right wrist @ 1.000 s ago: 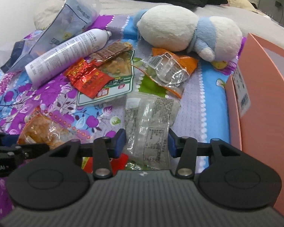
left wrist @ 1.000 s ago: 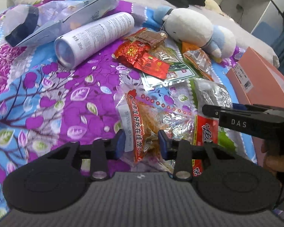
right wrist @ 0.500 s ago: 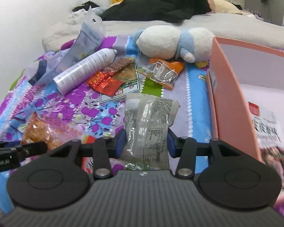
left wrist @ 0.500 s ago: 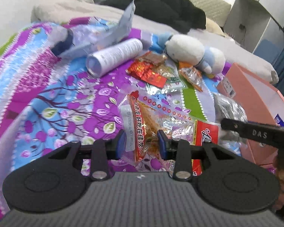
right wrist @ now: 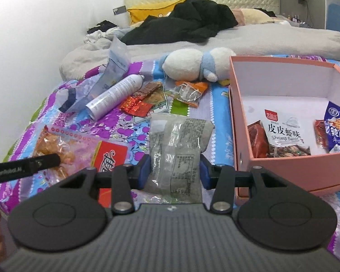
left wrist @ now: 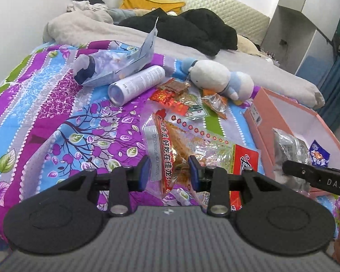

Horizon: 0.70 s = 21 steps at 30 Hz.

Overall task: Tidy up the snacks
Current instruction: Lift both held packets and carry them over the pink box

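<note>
Left wrist view: left tool [left wrist: 168,170] was clamped on a clear-and-red snack bag [left wrist: 170,145], lifted above the bed [left wrist: 34,117]. Bag looked light, crinkly and slippery; contents probably crush easily, so an edge hold suits it. One spray can [left wrist: 137,83], one plush toy [left wrist: 217,77].

Right wrist view: right tool [right wrist: 175,172] gripped one grey packet [right wrist: 178,149] by its lower end, just left of the pink box [right wrist: 240,122]. Soft, limp, light. About three packets sat in the box.
</note>
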Each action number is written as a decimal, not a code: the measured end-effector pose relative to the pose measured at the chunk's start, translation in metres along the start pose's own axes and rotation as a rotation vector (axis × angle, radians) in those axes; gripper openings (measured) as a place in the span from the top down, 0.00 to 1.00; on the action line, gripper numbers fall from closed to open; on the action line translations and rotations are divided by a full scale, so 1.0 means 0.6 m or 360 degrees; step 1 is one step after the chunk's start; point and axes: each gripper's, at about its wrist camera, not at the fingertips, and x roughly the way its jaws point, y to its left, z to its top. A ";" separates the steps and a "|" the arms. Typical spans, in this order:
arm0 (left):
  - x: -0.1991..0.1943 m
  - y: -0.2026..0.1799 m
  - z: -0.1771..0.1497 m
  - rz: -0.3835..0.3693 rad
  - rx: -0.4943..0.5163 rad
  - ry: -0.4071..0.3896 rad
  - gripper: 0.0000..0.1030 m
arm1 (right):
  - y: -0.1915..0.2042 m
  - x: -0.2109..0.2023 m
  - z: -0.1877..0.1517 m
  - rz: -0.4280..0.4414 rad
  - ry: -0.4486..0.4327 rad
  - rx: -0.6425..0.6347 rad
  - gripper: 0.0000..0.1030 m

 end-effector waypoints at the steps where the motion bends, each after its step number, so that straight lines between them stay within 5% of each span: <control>1: -0.006 -0.003 0.001 -0.0006 0.0002 0.0001 0.60 | 0.001 -0.008 0.001 0.0003 -0.0009 0.0002 0.54; 21: -0.054 -0.140 0.026 -0.0317 0.0093 0.0018 0.60 | -0.061 -0.140 0.002 -0.0113 -0.0152 0.0074 0.54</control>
